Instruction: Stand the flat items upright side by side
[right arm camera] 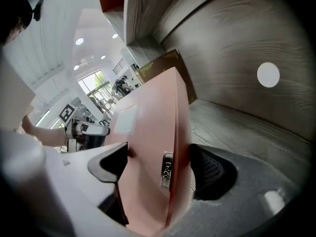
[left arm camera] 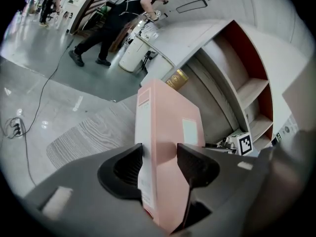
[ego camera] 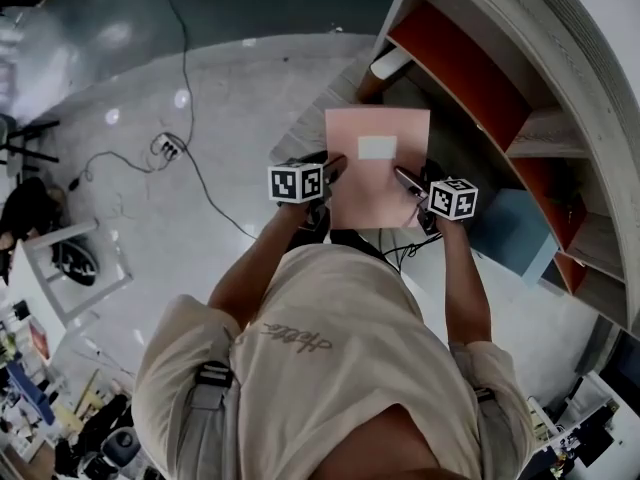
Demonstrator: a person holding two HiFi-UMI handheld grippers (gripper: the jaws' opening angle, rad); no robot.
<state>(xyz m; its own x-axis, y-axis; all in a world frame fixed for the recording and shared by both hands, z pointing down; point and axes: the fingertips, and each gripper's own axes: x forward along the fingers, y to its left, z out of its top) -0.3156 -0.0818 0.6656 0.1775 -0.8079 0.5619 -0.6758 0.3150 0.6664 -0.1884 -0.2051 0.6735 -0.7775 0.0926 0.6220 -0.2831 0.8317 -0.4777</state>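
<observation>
Bright, even indoor light. Small glare spots shine on the glossy floor (ego camera: 230,88) at the far left. Ceiling lamps (right arm camera: 79,41) glow white. Both gripper views curve strongly, with black corners and soft near edges.

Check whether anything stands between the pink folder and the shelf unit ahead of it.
The left gripper and the right gripper both clamp the pink folder, held up in front of the shelf unit. A brown box sits at the shelf's foot beyond the folder. Nothing else visible lies between them.
</observation>
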